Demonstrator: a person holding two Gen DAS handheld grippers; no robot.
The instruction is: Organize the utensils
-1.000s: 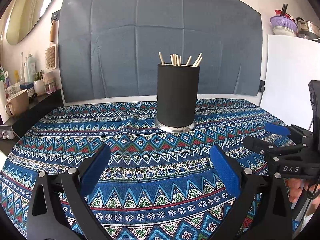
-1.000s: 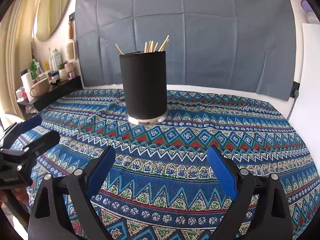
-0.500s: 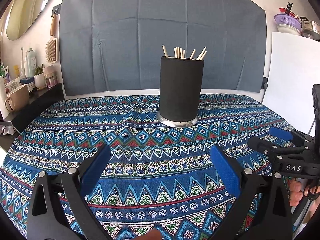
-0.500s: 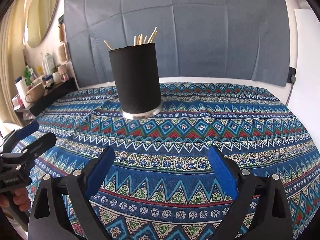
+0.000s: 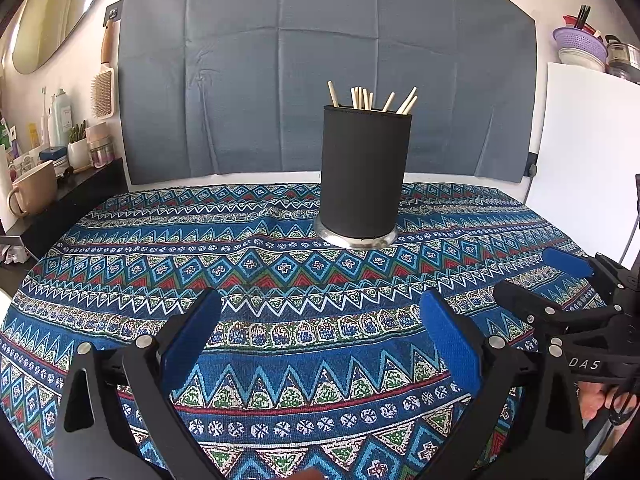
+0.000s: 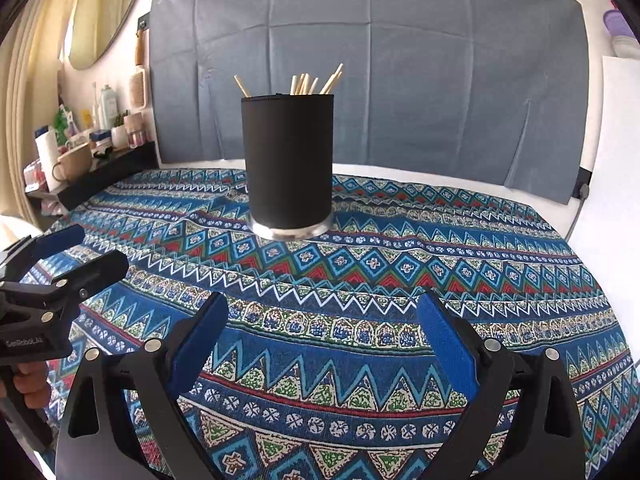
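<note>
Through the left wrist camera, you are holding your left gripper (image 5: 320,332) above the patterned tablecloth (image 5: 280,272) with its blue-padded jaws spread wide and nothing lying between them. The black holder (image 5: 365,176) is standing upright on a metal base toward the far middle of the cloth, well apart from the fingertips, and the wooden utensil ends (image 5: 370,99) are sticking up out of its rim, leaning different ways. Your right gripper (image 5: 536,280) is showing at the right edge, its two fingers parted and gripping nothing, with your fingers (image 5: 596,400) curling around its handle below. A beige mug (image 5: 34,194) is sitting on the dark shelf at the left.

Through the right wrist camera, you are keeping your right gripper (image 6: 322,330) wide open over the tablecloth (image 6: 400,280) too, its pads holding nothing. The black holder (image 6: 289,164) is standing ahead and slightly left of centre, upright, with the wooden utensil ends (image 6: 304,82) fanning out above it. Your left gripper (image 6: 88,252) is reaching in from the left edge, its fingers apart and empty, hovering near the cloth's left border and well apart from the holder. A grey backdrop (image 6: 400,60) is hanging behind the table.
</note>
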